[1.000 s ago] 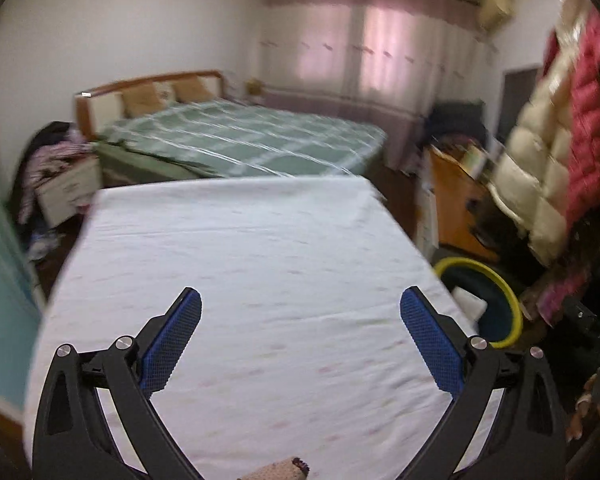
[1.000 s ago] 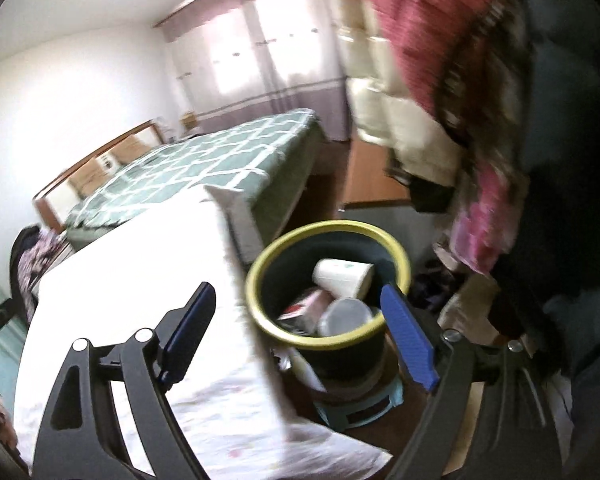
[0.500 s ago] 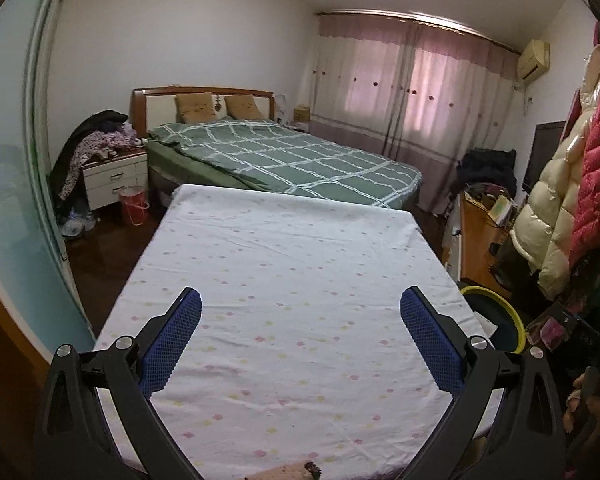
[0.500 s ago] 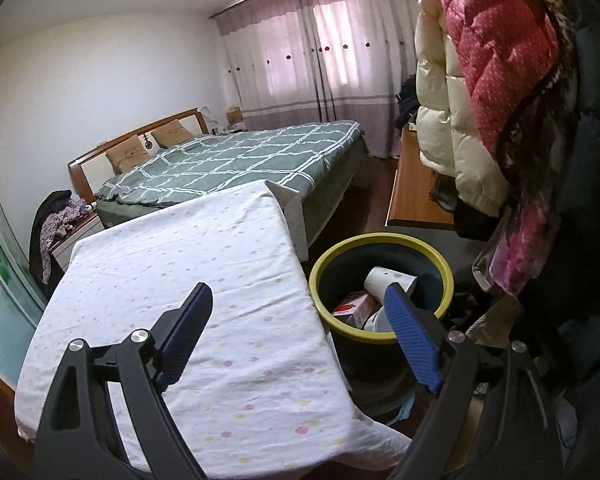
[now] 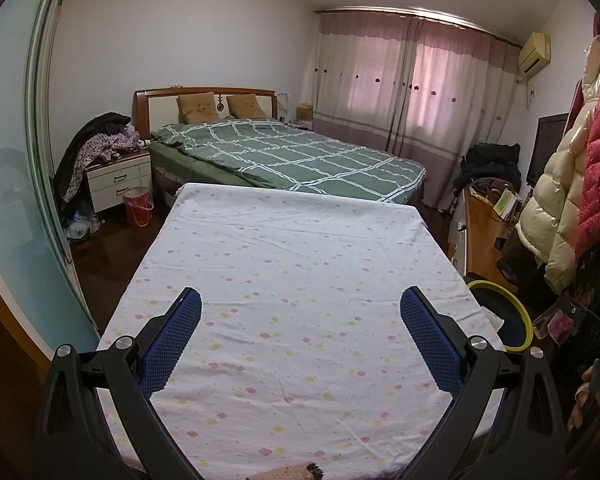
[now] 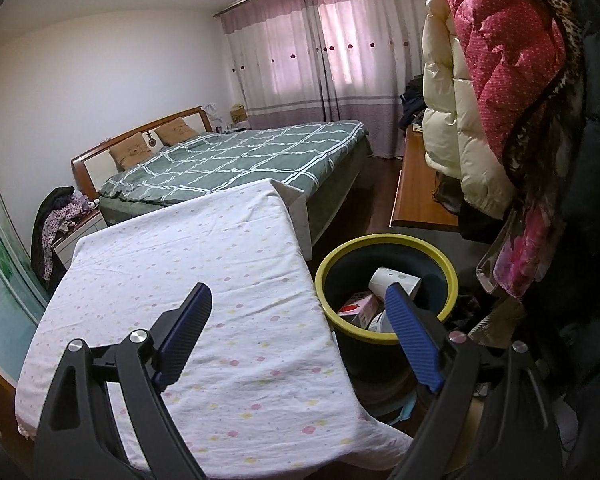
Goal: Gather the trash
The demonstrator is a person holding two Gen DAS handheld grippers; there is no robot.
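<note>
A dark bin with a yellow rim (image 6: 386, 242) stands on the floor right of the table; its rim (image 5: 512, 316) also shows at the right of the left wrist view. Inside lie a white paper cup (image 6: 394, 282), a pink-and-white carton (image 6: 358, 306) and other trash. My right gripper (image 6: 298, 322) hangs open over the table's right edge, its right finger in front of the bin, nothing between its fingers. My left gripper (image 5: 300, 324) is open above the white flowered tablecloth (image 5: 300, 264), holding nothing.
A bed with a green checked cover (image 5: 288, 156) stands behind the table. Hanging coats (image 6: 496, 80) crowd the right side above a wooden desk (image 6: 420, 196). A nightstand piled with clothes (image 5: 116, 168) and a small red bin (image 5: 138, 206) stand at the left.
Both views have steadied from blur. The left view has swung left, showing more of the left wall and floor. The right view has drawn back and left from the bin.
</note>
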